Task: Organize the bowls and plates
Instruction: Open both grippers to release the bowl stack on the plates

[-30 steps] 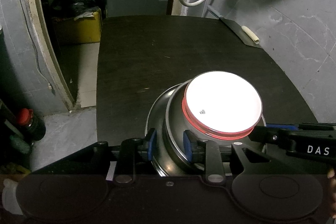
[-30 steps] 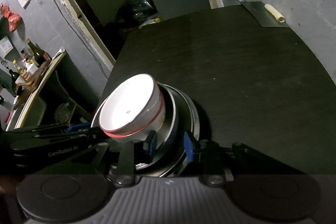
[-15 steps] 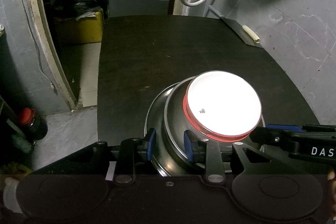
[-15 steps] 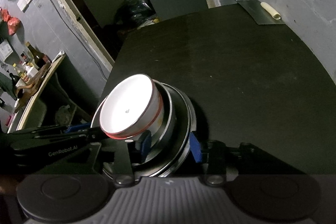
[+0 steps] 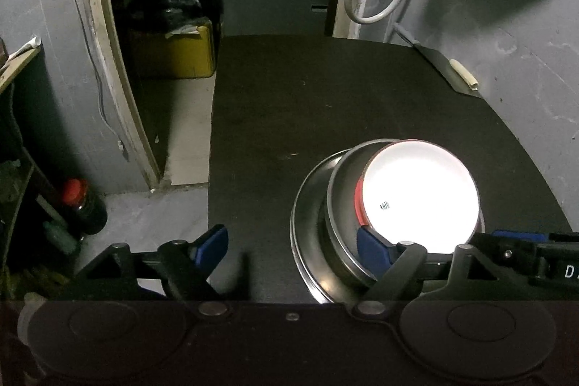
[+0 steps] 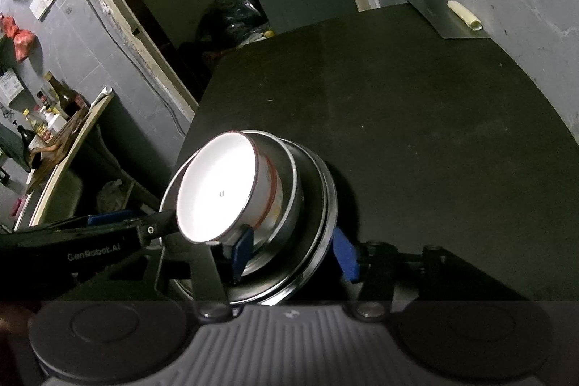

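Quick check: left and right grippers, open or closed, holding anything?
Left gripper: open, jaws wide, holding nothing.
Right gripper: open, jaws straddling the steel plates' rim, not gripping.

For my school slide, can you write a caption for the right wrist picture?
Open right tool straddles the rims of stacked metal plates holding a white bowl on a black table.

left tool (image 5: 291, 243) — black linkage, blue pads | right tool (image 6: 295, 250) — black, blue pads, ribbed grey housing
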Demonstrator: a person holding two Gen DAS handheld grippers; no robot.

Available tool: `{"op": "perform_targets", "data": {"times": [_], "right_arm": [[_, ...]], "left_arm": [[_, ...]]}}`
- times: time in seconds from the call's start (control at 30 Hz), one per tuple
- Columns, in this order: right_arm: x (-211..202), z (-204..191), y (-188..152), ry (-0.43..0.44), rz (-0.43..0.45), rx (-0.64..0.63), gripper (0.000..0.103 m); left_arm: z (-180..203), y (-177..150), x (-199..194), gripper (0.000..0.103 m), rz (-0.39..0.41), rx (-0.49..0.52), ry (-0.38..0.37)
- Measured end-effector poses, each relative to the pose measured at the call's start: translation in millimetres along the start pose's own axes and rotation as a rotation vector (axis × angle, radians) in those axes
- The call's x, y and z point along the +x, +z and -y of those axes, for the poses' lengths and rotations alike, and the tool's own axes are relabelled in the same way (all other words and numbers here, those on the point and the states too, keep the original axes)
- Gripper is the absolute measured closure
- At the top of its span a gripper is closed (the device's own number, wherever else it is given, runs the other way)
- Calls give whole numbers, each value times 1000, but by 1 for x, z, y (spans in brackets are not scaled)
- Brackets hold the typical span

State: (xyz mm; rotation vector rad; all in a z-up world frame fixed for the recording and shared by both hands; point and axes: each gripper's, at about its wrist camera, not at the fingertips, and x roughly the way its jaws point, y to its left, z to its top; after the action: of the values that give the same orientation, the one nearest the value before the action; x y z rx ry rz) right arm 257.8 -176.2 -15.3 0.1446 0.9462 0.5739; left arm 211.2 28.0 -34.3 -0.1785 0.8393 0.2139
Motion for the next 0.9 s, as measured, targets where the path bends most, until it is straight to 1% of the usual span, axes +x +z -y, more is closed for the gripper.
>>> {"op": "perform_targets", "data": {"times": [0.2, 0.3, 0.37, 0.43, 0.53, 0.6, 0.77, 0.9], "right_arm": [[-1, 0, -1, -4, 2, 2, 47], [-3, -1, -2, -3, 3, 4, 41], [-4, -1, -4, -2, 4, 10, 35], [-5, -1, -5, -4, 9, 11, 33], [-8, -2, -7, -14, 17, 16, 29], [-10, -2, -7, -19, 23, 20, 28], [-20, -5, -12, -34, 48, 25, 18], [-29, -8, -17, -48, 66, 36, 13]], "left_arm": [[1, -2, -2, 22, -1, 0, -5], [-1, -2, -3, 19, 3, 2, -5], [-1, -3, -4, 14, 4, 3, -5], [-2, -4, -6, 10, 10, 6, -6], [-2, -4, -8, 7, 16, 10, -13], [-2, -4, -11, 6, 20, 13, -15], [-6, -5, -18, 5, 34, 12, -20], [-10, -6, -28, 3, 53, 5, -29]]}}
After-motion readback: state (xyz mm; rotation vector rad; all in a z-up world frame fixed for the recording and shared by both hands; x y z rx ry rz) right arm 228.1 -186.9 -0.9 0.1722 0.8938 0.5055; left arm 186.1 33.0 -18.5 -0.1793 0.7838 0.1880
